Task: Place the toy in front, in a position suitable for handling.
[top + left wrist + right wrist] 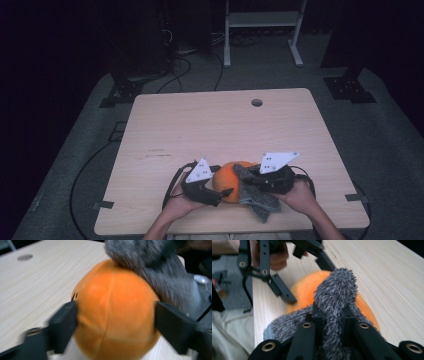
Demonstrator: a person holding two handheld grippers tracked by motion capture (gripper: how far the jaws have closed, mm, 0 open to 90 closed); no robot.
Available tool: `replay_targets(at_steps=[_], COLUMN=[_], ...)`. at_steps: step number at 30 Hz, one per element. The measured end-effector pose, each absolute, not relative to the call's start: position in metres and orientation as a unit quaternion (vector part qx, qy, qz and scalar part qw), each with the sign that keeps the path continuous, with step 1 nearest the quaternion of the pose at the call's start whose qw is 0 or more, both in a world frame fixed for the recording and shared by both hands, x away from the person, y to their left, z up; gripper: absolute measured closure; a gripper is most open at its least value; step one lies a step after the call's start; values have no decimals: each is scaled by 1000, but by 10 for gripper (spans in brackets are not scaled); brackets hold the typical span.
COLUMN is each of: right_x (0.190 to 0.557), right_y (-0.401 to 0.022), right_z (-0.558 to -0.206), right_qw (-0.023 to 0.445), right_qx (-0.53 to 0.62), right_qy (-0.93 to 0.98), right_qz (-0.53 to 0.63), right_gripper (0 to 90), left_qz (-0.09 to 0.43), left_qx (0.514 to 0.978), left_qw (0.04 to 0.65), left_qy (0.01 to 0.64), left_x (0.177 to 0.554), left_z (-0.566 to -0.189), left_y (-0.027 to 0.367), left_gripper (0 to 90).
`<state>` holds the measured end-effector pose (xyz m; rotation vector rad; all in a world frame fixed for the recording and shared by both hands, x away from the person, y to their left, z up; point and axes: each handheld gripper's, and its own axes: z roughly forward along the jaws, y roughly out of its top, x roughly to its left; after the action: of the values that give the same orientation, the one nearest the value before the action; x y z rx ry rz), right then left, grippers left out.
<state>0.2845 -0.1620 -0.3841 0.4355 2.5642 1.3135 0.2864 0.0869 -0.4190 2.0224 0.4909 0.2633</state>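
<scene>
An orange plush ball (231,180) rests on the wooden table (200,125) near its front edge. My left gripper (220,187) comes at it from the left. In the left gripper view the ball (112,297) sits between the two black jaws of the left gripper (115,315), which stand wide at its sides and do not dent it. My right gripper (252,176) is shut on a grey fuzzy cloth (257,200). The cloth (334,295) rises from between the right gripper's (333,315) jaws and lies against the ball (304,292).
A round cable hole (256,102) lies at the table's far right. Beyond the table stand a white metal frame (262,30) and black cables on the grey floor. The person's hands hold both grippers at the front edge.
</scene>
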Motion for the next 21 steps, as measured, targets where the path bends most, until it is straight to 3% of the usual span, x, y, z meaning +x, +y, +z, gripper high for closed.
replay_targets(at_steps=[2,4,6,9,11,12,14,16,19,21], right_x=[284,284,287,290,290,288,286,286,292,296], right_y=[-155,-154,-161,-171,-168,-163,-155,-157,-170,-175], right_z=[-386,-386,-387,-396,-396,-393,-391,-392,-400,-404], right_qw=[102,111,111,101,99,106,111,111,111,101], right_qx=[143,137,148,173,178,170,157,155,182,197], right_qy=[870,875,874,867,864,867,869,871,870,866], right_qz=[461,452,450,456,461,456,456,453,445,449], right_gripper=[774,777,777,777,777,776,777,777,775,775], left_qz=[139,144,143,123,98,103,143,138,124,111], left_qx=[841,842,845,841,836,834,847,847,842,833], left_qw=[487,488,484,493,499,500,479,484,490,501], left_qy=[190,179,175,185,206,208,179,173,190,207], left_x=[282,281,283,287,290,289,286,286,289,291], left_z=[-420,-423,-425,-426,-420,-417,-418,-421,-425,-423], left_y=[86,92,97,102,97,96,97,102,115,114], left_gripper=[160,262,287,265,148,130,243,296,298,214])
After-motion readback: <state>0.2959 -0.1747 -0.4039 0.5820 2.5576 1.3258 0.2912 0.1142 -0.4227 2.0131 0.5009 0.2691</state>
